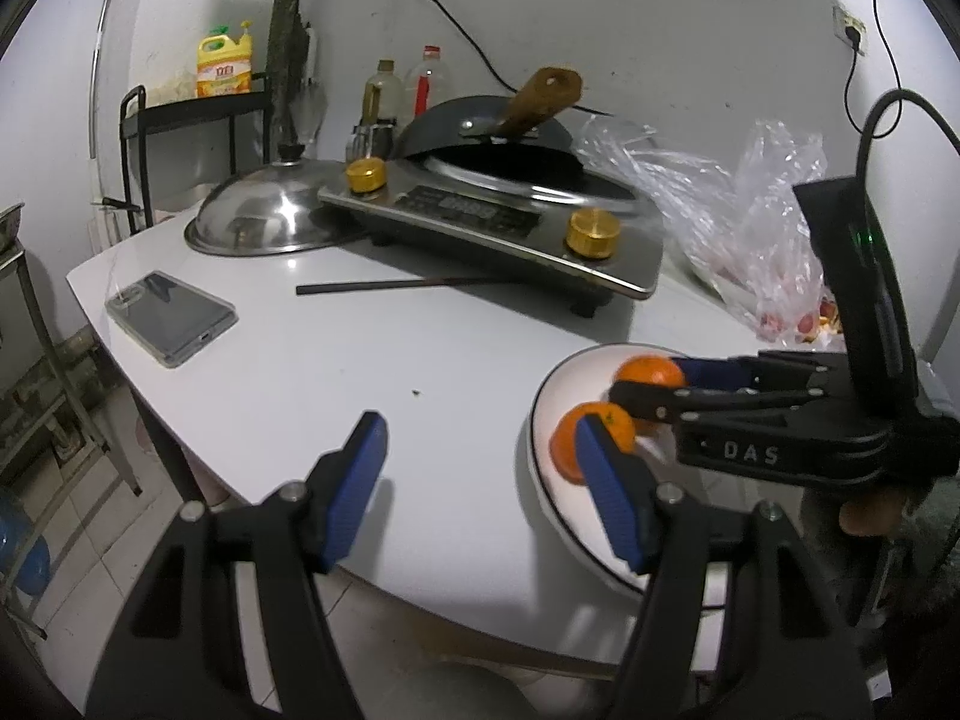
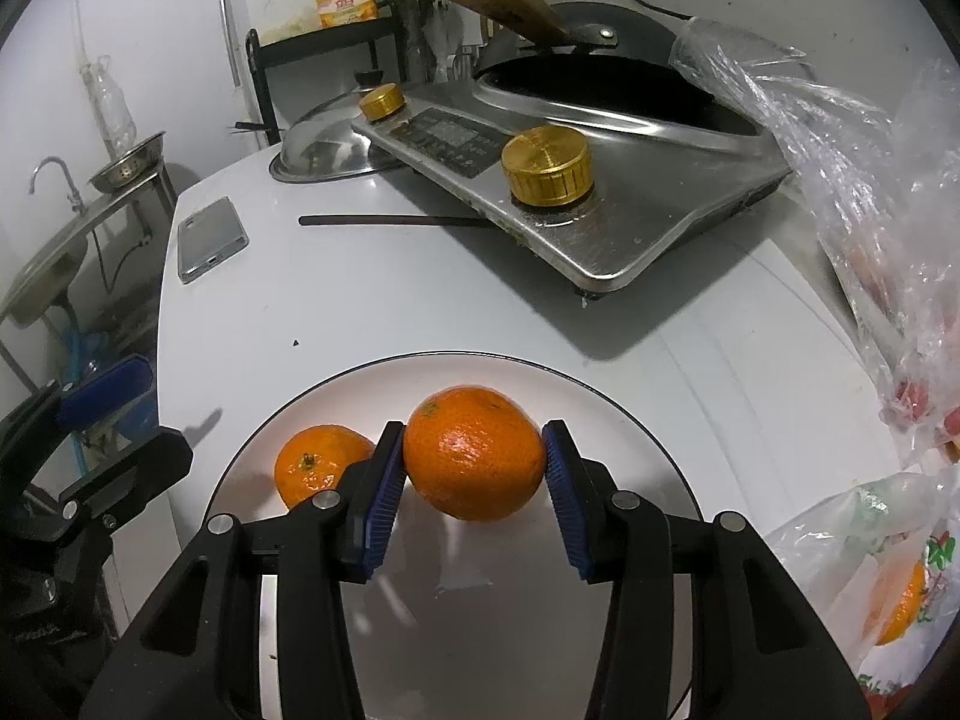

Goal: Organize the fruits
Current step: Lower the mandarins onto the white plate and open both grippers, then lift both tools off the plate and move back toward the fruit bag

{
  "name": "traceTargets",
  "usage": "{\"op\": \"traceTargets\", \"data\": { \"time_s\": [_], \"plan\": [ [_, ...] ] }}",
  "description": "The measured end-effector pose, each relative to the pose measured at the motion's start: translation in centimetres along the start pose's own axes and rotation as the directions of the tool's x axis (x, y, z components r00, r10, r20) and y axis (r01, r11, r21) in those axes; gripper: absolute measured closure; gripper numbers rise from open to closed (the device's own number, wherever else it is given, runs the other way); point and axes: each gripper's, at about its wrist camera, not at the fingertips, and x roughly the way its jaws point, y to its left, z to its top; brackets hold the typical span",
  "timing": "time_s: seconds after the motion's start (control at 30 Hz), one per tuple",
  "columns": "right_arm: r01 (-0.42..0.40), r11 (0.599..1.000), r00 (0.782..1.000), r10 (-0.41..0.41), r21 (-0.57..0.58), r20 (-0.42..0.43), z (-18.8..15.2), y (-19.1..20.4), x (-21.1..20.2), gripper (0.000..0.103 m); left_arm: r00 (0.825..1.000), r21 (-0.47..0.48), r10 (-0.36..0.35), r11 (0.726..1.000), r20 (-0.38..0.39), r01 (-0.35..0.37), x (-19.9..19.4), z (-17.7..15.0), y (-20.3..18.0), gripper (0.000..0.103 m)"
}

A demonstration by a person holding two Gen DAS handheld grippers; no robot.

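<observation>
A white plate (image 2: 624,414) with a dark rim sits on the white table. My right gripper (image 2: 474,462) is shut on a large orange (image 2: 474,456) and holds it just over the plate. A smaller orange (image 2: 312,462) lies on the plate to its left. In the left wrist view the plate (image 1: 552,516) is at the right, with the smaller orange (image 1: 564,438) behind my right fingertip and the held orange (image 1: 651,372) between the right gripper's (image 1: 651,381) fingers. My left gripper (image 1: 486,474) is open and empty above the table's front edge.
A steel induction cooker (image 2: 600,222) with gold knobs and a wok (image 2: 600,66) stands behind the plate. A dark chopstick (image 2: 390,220), a phone (image 2: 210,238) and a steel lid (image 2: 324,150) lie left of it. Plastic bags (image 2: 864,192) with fruit are at the right.
</observation>
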Motion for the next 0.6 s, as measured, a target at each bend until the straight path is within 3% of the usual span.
{"op": "traceTargets", "data": {
  "time_s": [0.07, 0.6],
  "plan": [
    [-0.001, 1.000, 1.000, 0.001, 0.000, 0.014, 0.2, 0.0, -0.3, 0.044, 1.000, 0.003, 0.000, 1.000, 0.002, 0.000, -0.2, 0.0, -0.1, 0.036],
    [0.016, 1.000, 0.997, -0.016, 0.002, 0.069, 0.2, 0.2, -4.3, 0.044, 0.999, 0.021, 0.005, 1.000, 0.032, -0.006, -3.2, 0.5, -1.6, 0.036]
  ]
}}
